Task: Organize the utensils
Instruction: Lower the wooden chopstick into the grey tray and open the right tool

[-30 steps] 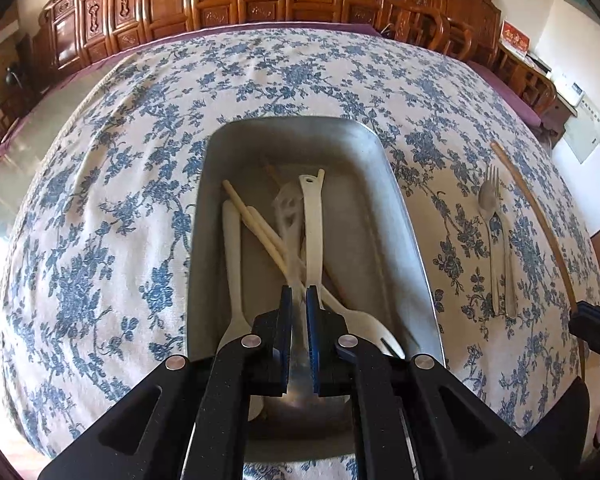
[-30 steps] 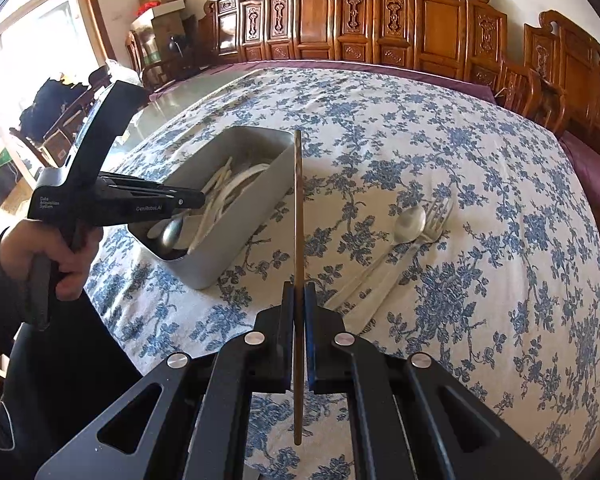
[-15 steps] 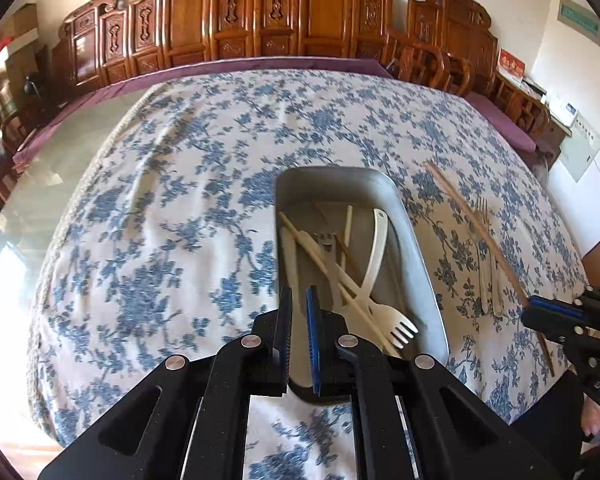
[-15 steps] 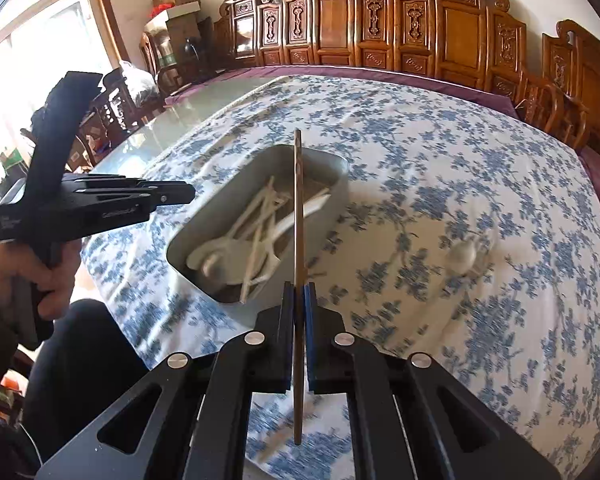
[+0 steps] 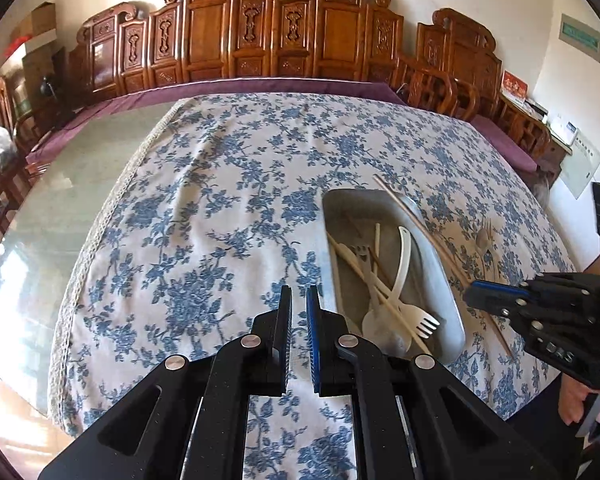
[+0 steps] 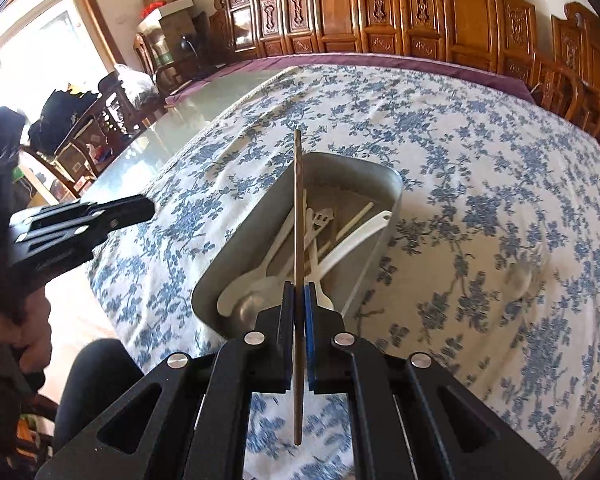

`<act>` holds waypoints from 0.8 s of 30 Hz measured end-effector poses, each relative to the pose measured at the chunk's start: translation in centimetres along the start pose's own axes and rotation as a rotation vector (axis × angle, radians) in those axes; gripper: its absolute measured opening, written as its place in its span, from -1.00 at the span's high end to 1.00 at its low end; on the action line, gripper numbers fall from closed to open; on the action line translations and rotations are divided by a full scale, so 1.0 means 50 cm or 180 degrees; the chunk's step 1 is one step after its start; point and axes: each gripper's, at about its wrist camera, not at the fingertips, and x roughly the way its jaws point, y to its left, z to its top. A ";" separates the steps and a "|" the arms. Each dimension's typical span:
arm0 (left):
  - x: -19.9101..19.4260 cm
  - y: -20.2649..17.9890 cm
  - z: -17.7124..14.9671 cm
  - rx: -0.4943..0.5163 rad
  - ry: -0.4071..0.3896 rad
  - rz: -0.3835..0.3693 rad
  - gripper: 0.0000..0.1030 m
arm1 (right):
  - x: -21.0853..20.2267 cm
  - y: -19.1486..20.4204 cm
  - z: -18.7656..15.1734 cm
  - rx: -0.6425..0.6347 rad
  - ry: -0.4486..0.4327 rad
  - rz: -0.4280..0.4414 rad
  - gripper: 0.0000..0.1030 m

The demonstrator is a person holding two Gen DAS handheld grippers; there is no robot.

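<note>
Your right gripper is clamped on a single wooden chopstick, pinched between the two pads with the stick running straight ahead along the fingers and a bit poking out behind them. From the right wrist view the chopstick hangs above the metal tray, lined up roughly along its length. In the left wrist view you can see the same stick crossing over the tray's right rim at a slant.

Your left gripper has nothing in it. The pads sit close together with a narrow gap of tablecloth showing between them, and it hovers over the blue floral tablecloth just to the left of the tray.

Inside the tray there's a pile of utensils: a white plastic fork, a white spoon, another chopstick lying diagonally, plus a metal spoon near the close end.

Out on the cloth to the right of the tray, a metal fork and spoon lie side by side. They're blurry in the right wrist view.
</note>
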 end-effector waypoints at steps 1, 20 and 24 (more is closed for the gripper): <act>0.000 0.004 -0.001 -0.0013 -0.0001 -0.0002 0.88 | 0.008 -0.002 0.004 0.0030 0.0006 -0.0014 0.88; 0.030 0.040 -0.014 -0.0087 0.0072 0.0045 0.86 | 0.114 -0.010 0.032 0.0353 0.0304 0.0035 0.88; 0.028 0.036 -0.016 -0.0074 0.0057 0.0029 0.83 | 0.124 -0.022 0.032 0.0429 0.0346 0.0032 0.88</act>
